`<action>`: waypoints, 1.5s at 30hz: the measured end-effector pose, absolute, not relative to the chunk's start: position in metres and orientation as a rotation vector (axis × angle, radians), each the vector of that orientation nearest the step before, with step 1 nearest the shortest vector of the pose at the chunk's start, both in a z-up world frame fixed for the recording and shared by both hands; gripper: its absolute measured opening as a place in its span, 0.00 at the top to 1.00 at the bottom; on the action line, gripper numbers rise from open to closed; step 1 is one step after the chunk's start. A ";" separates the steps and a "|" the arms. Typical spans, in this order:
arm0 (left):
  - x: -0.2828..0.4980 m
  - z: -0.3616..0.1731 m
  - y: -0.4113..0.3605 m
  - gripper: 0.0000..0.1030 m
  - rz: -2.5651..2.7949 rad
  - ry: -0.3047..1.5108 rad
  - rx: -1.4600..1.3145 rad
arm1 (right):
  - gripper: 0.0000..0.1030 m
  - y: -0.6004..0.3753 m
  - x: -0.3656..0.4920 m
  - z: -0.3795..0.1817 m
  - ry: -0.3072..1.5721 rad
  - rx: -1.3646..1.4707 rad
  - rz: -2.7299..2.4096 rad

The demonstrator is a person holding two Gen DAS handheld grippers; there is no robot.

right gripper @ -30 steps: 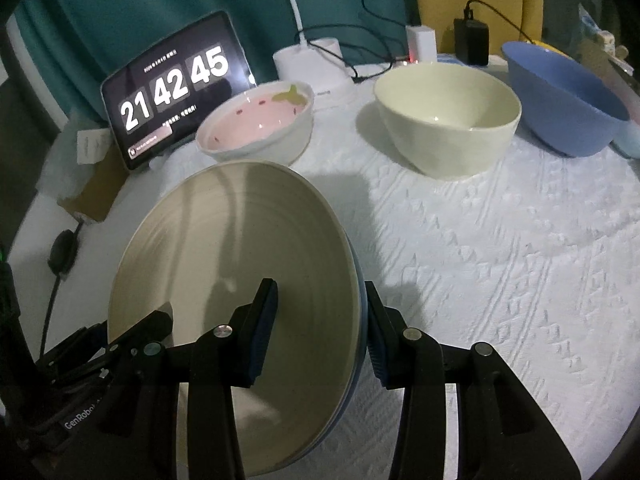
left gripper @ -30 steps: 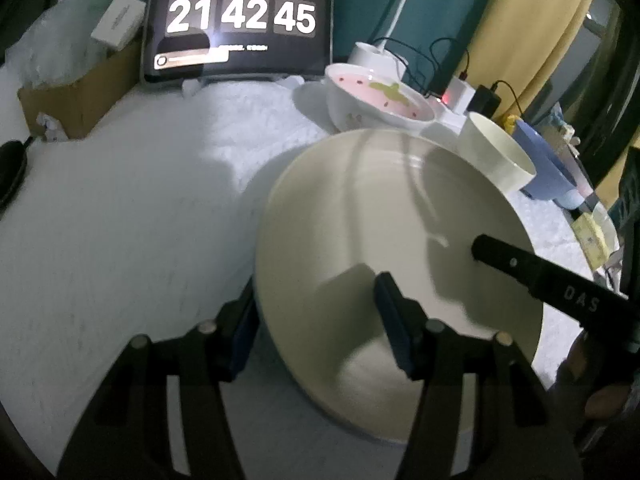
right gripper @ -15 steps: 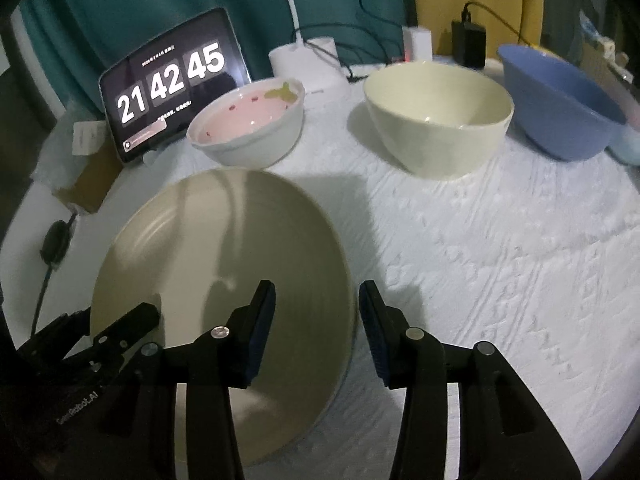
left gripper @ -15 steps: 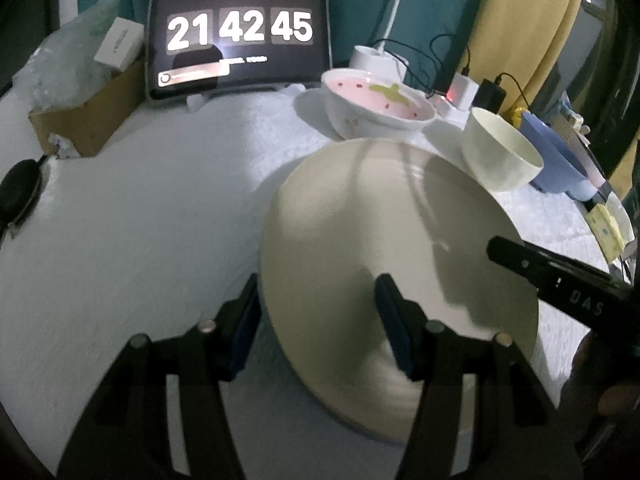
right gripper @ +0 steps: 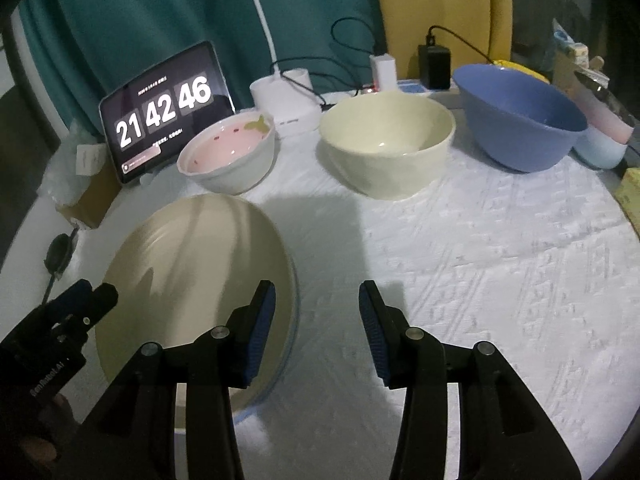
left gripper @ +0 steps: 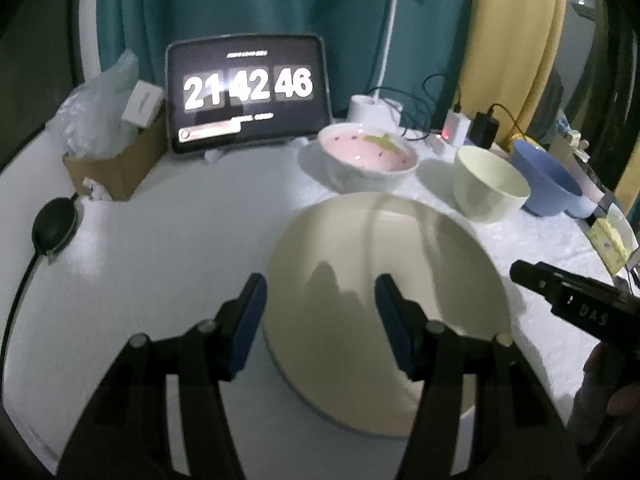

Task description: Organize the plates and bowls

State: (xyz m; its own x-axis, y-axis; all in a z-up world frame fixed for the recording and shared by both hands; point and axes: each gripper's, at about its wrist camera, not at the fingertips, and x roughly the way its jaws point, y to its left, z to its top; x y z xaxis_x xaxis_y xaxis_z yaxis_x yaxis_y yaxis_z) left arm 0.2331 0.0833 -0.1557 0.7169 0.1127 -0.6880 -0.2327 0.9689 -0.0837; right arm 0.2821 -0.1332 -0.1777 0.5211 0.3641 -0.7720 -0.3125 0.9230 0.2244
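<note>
Left wrist view first: the left gripper was about half open with nothing pinched. The cream plate lay flat on the white tablecloth, right under and ahead of the fingers, and the plate's near-left rim sat between the blue pads without either one touching it. Behind it stood the strawberry-pattern bowl, then the cream bowl and the blue bowl trailing off to the right. The tablet clock leaned at the back.

Right wrist view: the right gripper was also partly open and empty. The plate's right rim ran just under the left pad, so the plate lay down-left of this claw, and the gap between the pads hung mostly over bare cloth. The cream bowl sat straight ahead, the blue bowl ahead-right, the strawberry bowl ahead-left.

My guess is a bowl comes next, and the right hand looked the better bet for the cream one, since it was lined up dead ahead of it. The left hand sat closer to the strawberry bowl.
</note>
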 end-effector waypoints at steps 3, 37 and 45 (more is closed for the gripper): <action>0.234 -0.152 0.073 0.44 0.177 0.744 -0.157 | 0.55 -0.143 0.280 -0.174 0.927 0.068 0.400; 0.262 -0.132 -0.048 0.44 -0.004 0.745 -0.008 | 0.55 -0.252 0.282 -0.173 0.879 0.169 0.299; 0.276 -0.130 -0.077 0.44 -0.059 0.750 0.029 | 0.55 -0.278 0.287 -0.171 0.852 0.185 0.272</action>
